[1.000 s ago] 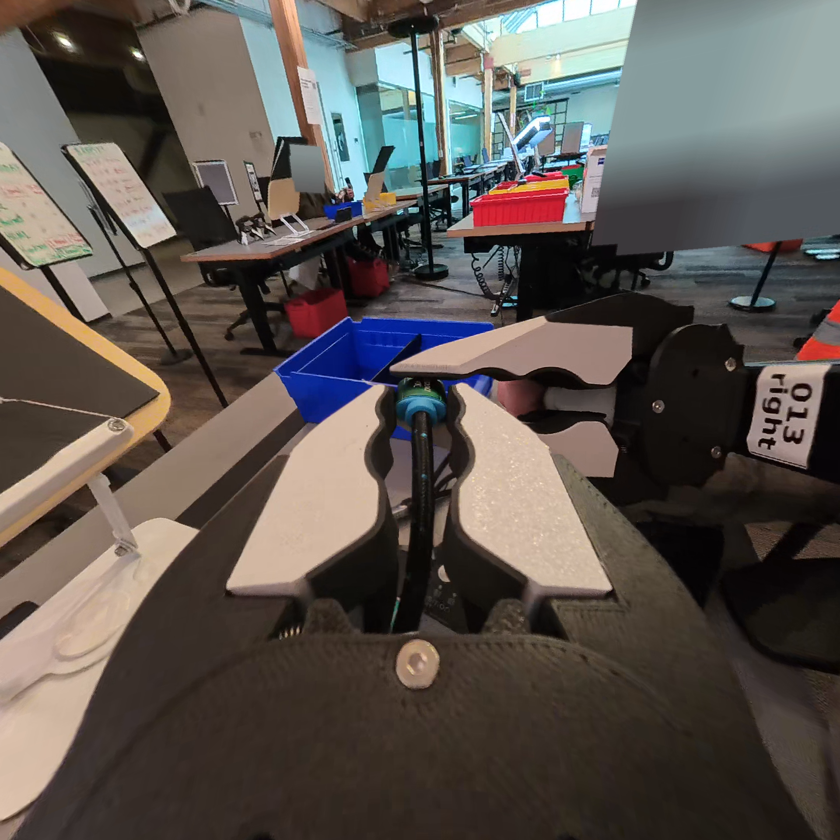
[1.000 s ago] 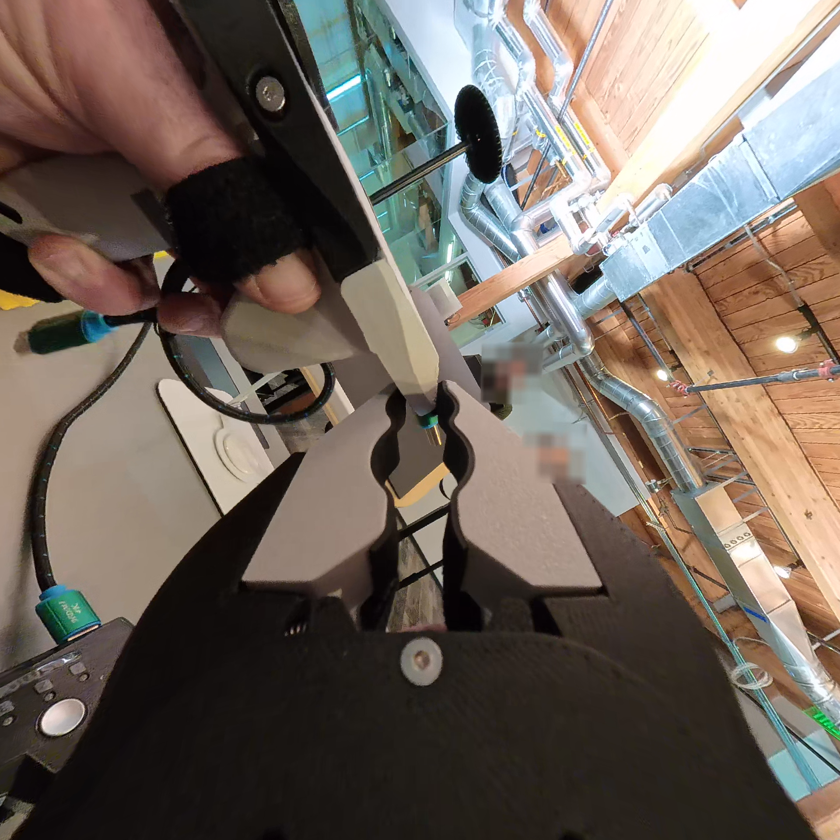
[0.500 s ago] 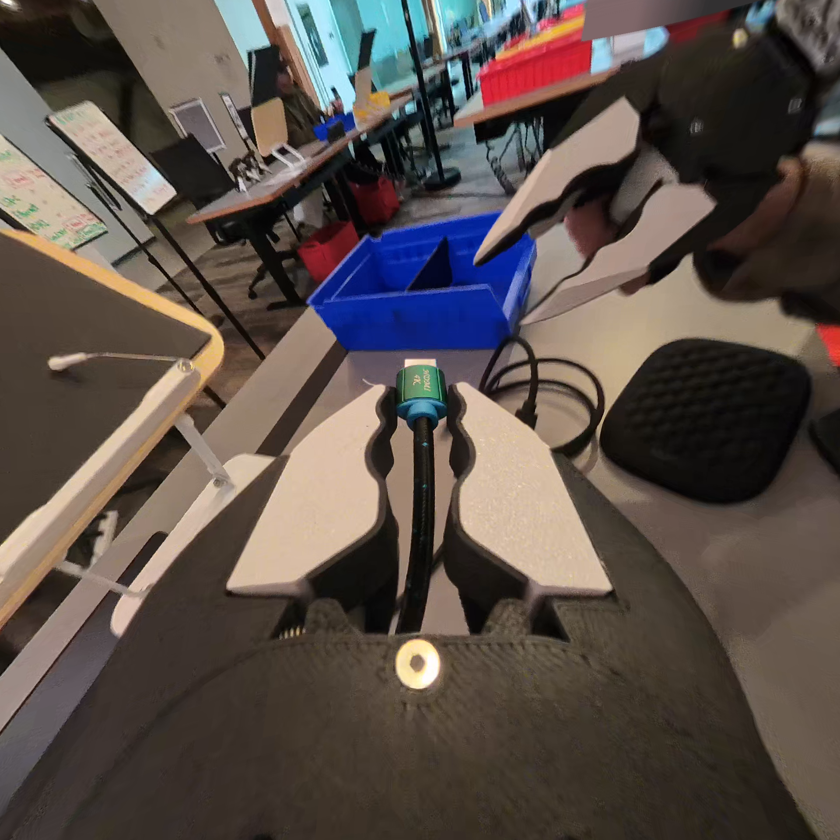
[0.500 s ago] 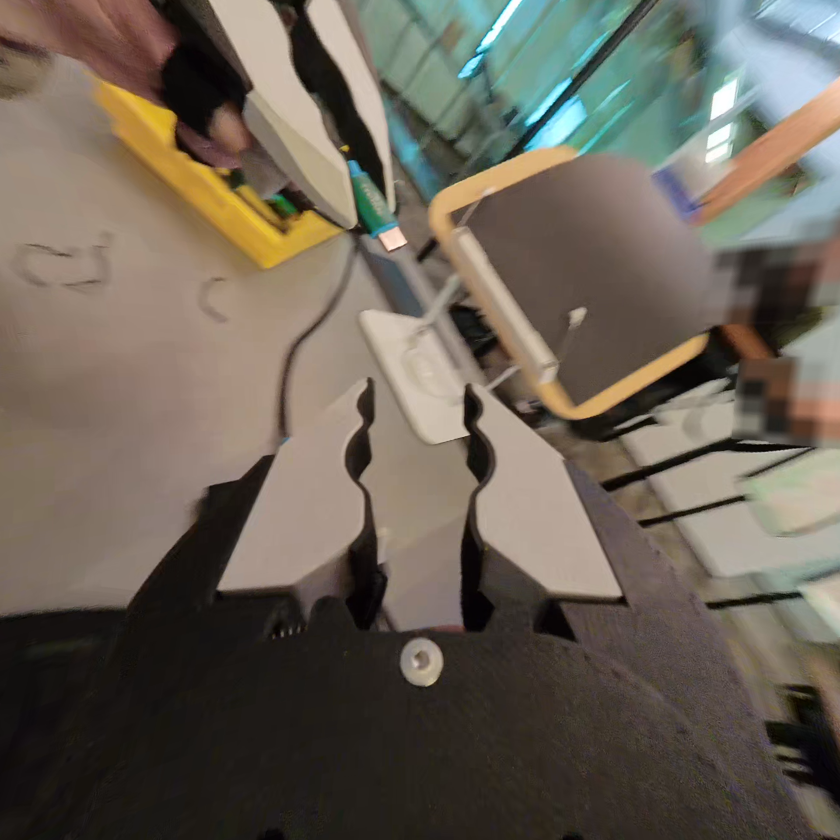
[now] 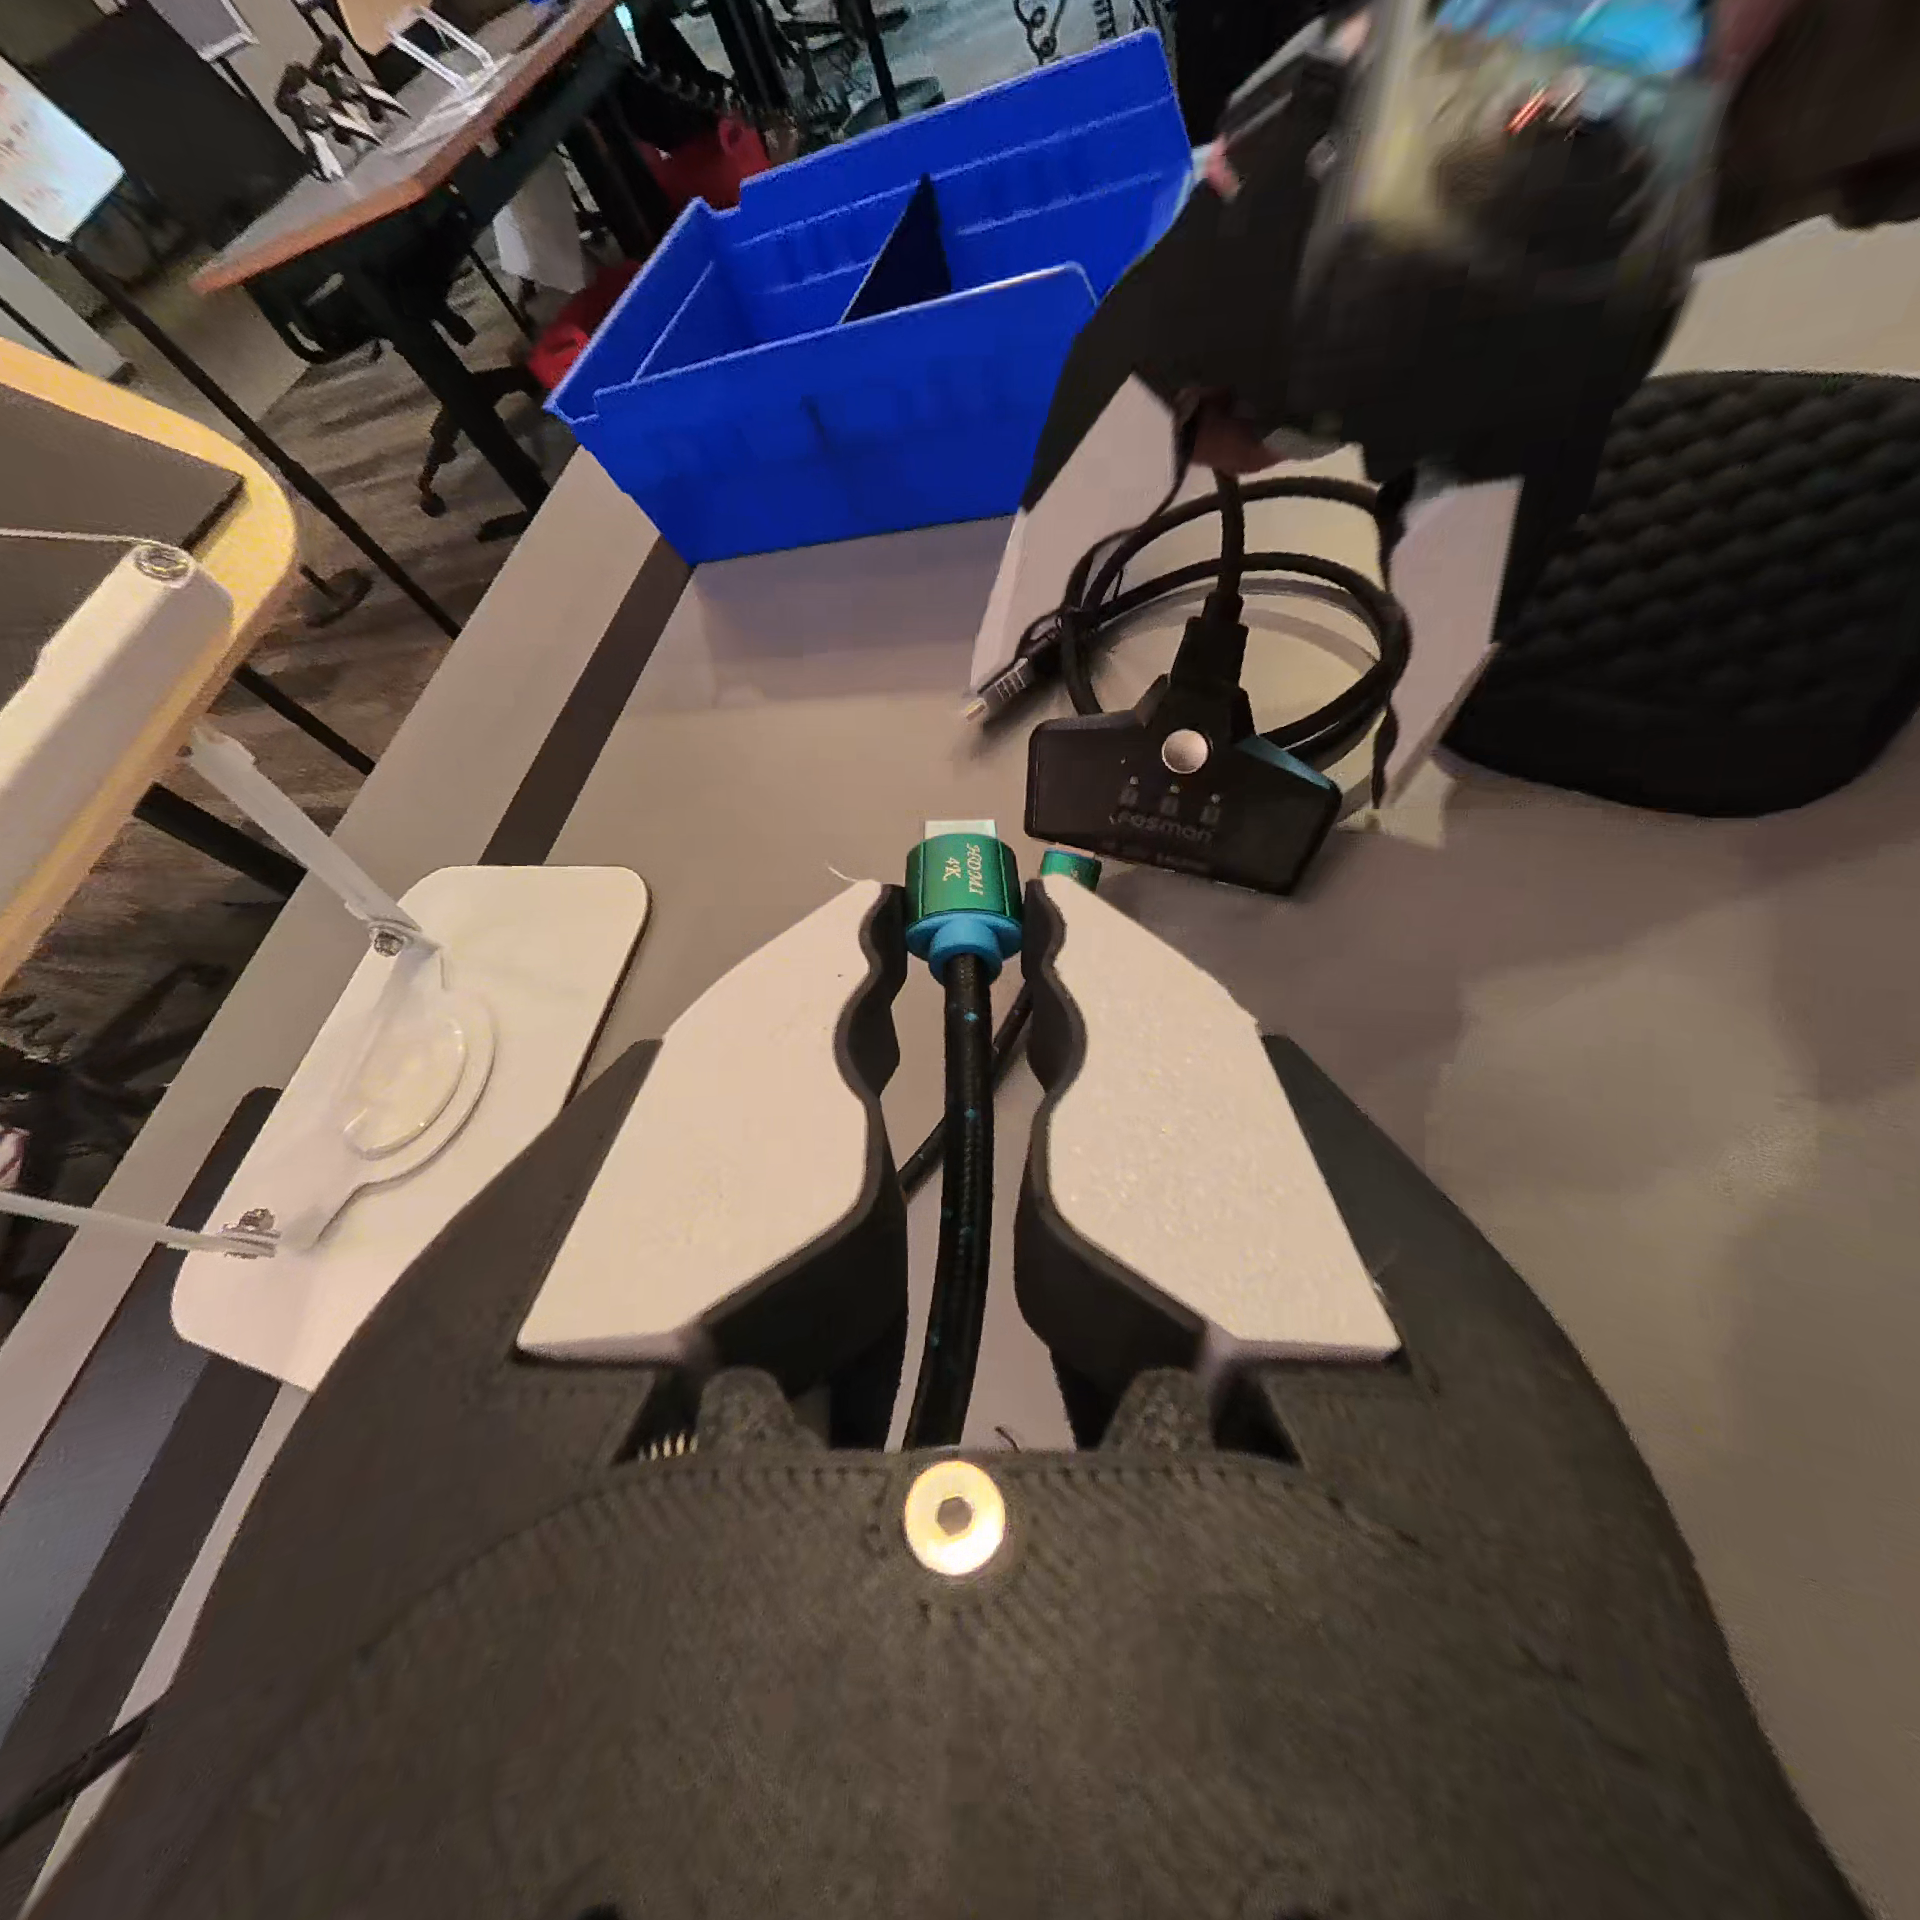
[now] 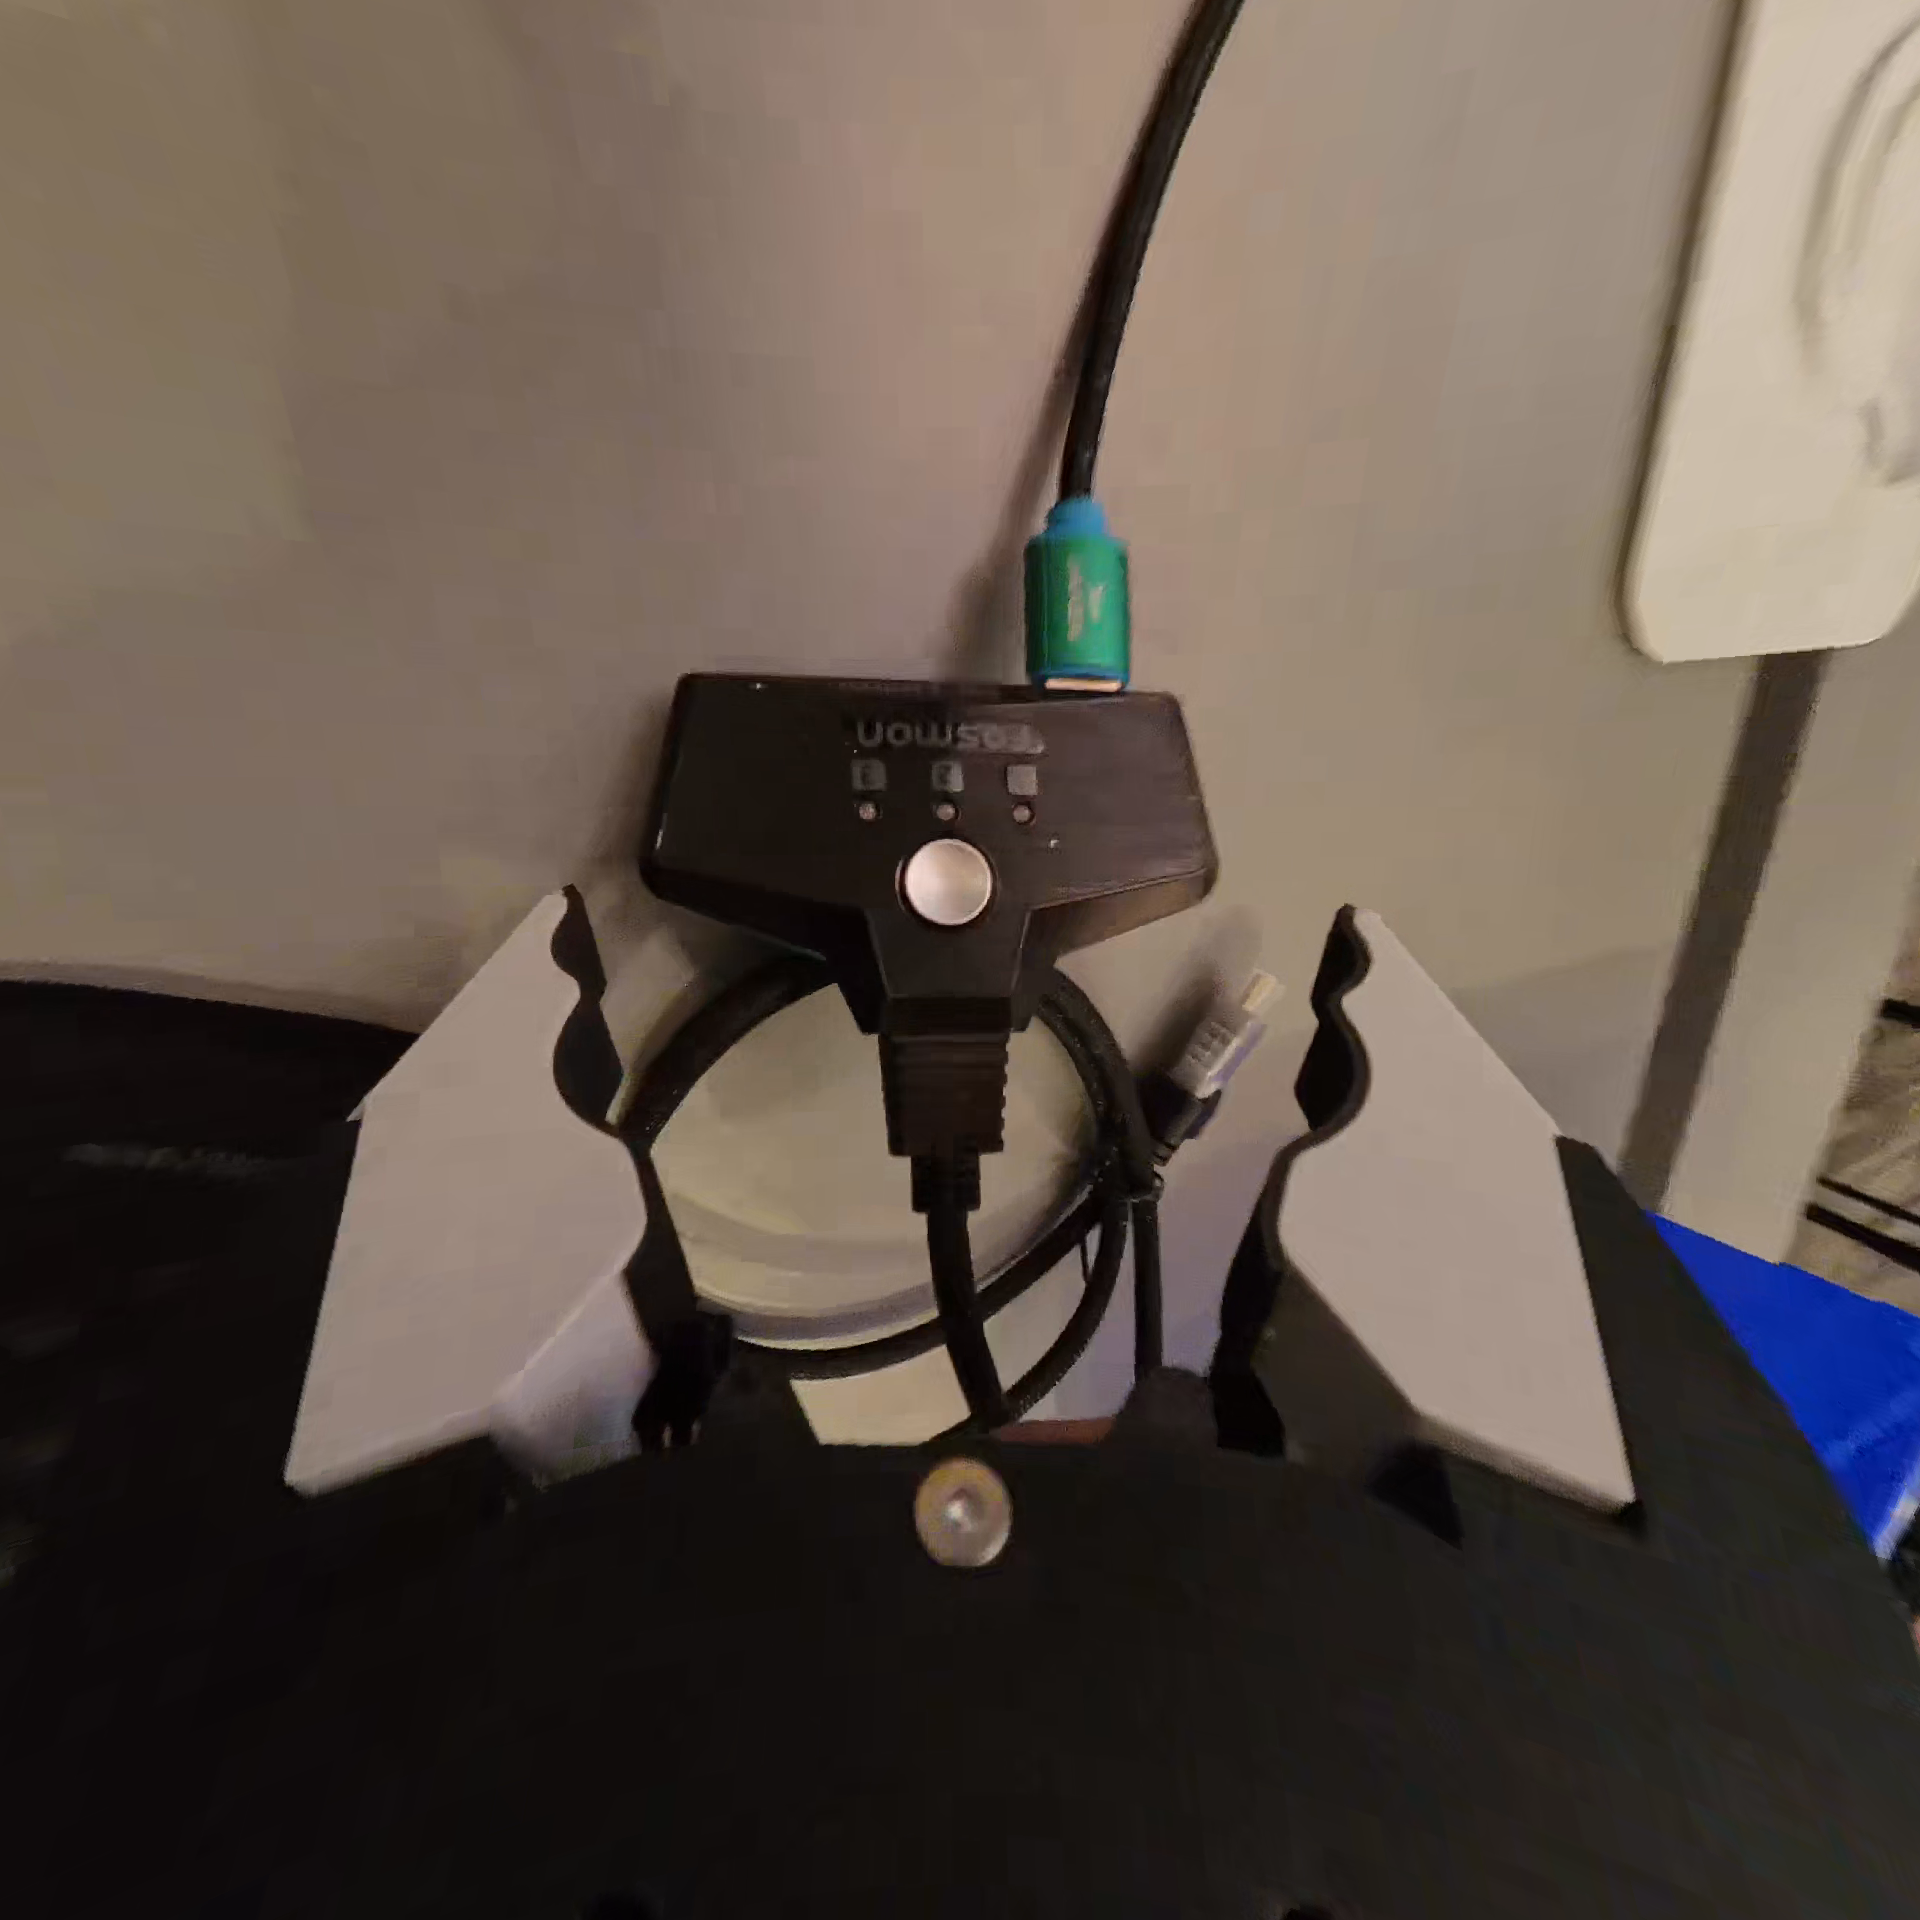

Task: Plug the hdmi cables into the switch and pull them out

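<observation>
Black switch (image 6: 935, 810), round silver button — green-shelled HDMI plug (image 5: 958, 883), braided black cable

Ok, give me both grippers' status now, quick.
Left gripper: shut on the green HDMI plug.
Right gripper: open, empty, fingers either side of the switch cable.

left wrist view: sits behind the left gripper (image 5: 961, 914), looking forward and down along the grey table (image 5: 1558, 1091) toward the blue bin (image 5: 831, 416); office desks beyond
right wrist view: looks steeply down, close over the switch (image 6: 935, 810), facing the opposite way
shared: the switch (image 5: 1174, 821); its coiled black cable (image 6: 1101, 1091); the table; white stand base (image 5: 416, 1060)
</observation>
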Motion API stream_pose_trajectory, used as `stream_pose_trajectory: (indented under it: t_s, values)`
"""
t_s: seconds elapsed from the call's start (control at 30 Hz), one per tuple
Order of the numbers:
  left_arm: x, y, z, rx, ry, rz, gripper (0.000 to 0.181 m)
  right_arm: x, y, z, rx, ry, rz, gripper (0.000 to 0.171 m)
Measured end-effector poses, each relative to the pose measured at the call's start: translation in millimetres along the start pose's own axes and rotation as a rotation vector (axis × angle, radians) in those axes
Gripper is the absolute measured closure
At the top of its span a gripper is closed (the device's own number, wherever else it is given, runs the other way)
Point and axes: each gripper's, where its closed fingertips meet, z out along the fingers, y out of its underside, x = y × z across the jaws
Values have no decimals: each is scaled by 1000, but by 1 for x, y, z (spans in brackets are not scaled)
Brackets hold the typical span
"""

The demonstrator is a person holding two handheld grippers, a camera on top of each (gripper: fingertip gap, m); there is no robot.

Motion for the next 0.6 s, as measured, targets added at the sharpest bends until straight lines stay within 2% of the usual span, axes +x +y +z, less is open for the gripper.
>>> stream_pose_trajectory:
  t_s: [0.07, 0.17, 0.37, 0.6]
  values:
    - [1, 0, 2, 19, 13, -12, 160, -1, 3, 12, -22, -62, 23, 40]
    - [5, 2, 4, 43, 37, -36, 160, -6, 0, 18, 2, -173, 64, 55]
    - [-3, 12, 0, 52, 22, -92, 160, -7, 0, 19, 21, -244, 102, 57]
    - [-10, 3, -11, 77, 11, -87, 160, 17, -17, -12, 262, -272, 245, 57]
